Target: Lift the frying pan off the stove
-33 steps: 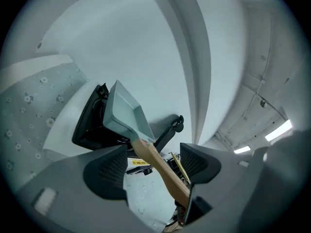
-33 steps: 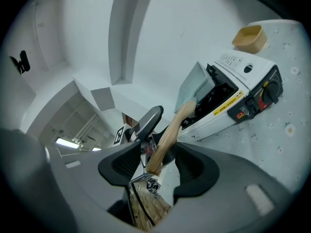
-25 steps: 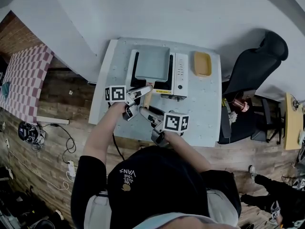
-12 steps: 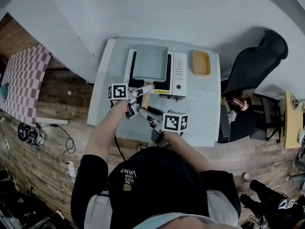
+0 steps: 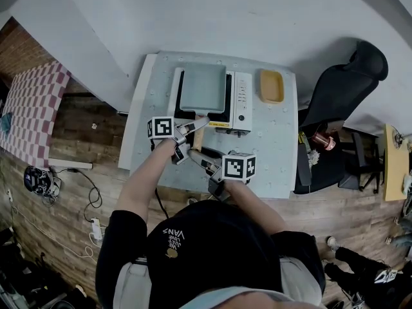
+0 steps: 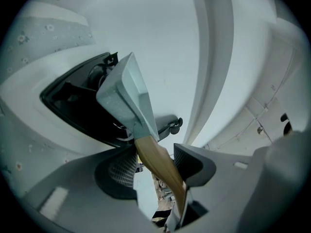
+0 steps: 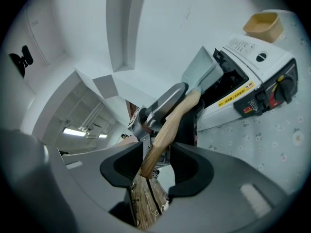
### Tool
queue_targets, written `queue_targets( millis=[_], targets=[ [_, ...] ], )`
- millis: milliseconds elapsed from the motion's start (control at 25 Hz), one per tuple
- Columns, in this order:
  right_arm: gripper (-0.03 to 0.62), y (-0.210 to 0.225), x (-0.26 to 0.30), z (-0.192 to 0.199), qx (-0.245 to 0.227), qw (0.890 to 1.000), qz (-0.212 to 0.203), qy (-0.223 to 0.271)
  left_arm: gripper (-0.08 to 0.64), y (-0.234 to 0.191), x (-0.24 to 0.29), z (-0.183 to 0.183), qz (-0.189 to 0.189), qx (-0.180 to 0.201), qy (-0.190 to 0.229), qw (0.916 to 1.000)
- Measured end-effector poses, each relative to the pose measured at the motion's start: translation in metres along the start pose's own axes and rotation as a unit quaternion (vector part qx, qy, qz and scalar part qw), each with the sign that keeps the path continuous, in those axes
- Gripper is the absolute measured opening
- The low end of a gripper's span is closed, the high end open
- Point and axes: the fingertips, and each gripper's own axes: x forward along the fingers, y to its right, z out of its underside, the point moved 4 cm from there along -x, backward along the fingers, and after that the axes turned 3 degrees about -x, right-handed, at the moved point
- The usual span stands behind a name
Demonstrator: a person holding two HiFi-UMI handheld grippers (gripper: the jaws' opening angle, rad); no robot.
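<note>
Now both sets of jaws are being narrowed around the wooden handle of the frying pan; a second ago they were being held at their widest.

Left gripper: jaws closing. The handle is being flanked closely on both sides near its root. The pads are almost on the wood, but no firm squeeze is being shown yet.

Right gripper: jaws also closing, more slowly. The handle's free end is being straddled with clear gaps on either side, so nothing is being gripped there.

Pan position: unchanged over the last second. It is being carried flat on the black top of the stove, with the handle pointing to 6 o'clock, toward the person. The stove is sitting toward 12 o'clock on the worktop, with a yellow dish at its 3 o'clock, apart from it.

Reading for the task: the approach is being finished and the grasp is being made; the lift is not yet being started.

Judgement: two holds are being set up along one handle, left nearer the pan and right at the end. This is probably being done so that the pan's weight can be shared and tilt checked once it is raised.
</note>
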Motion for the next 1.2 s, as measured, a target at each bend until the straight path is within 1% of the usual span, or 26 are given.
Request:
queue_targets(
  millis=[200, 320, 560, 840, 1080, 1200],
  targets=[
    [0.183, -0.005, -0.007, 0.009, -0.006, 1.0, -0.003, -0.01, 0.232, 0.004, -0.005, 0.012, -0.001, -0.003, 0.013, 0.9999],
    [0.184, -0.011, -0.009, 0.017, -0.016, 1.0, -0.004, -0.018, 0.232, 0.009, -0.01, 0.019, -0.003, 0.009, 0.016, 0.9998],
    [0.184, -0.033, -0.011, 0.035, -0.03, 0.999, -0.012, -0.009, 0.232, 0.031, -0.028, 0.033, 0.006, 0.044, 0.023, 0.9988],
    [0.186, -0.063, -0.015, 0.061, -0.06, 0.998, -0.007, -0.005, 0.232, 0.049, -0.058, 0.053, 0.023, 0.045, 0.039, 0.998],
    [0.187, -0.079, -0.025, 0.083, -0.076, 0.997, -0.019, -0.022, 0.232, 0.062, -0.075, 0.075, 0.014, 0.066, 0.052, 0.9964],
    [0.187, -0.082, -0.037, 0.089, -0.084, 0.995, -0.031, -0.036, 0.232, 0.069, -0.077, 0.086, 0.005, 0.071, 0.07, 0.995]
  ],
)
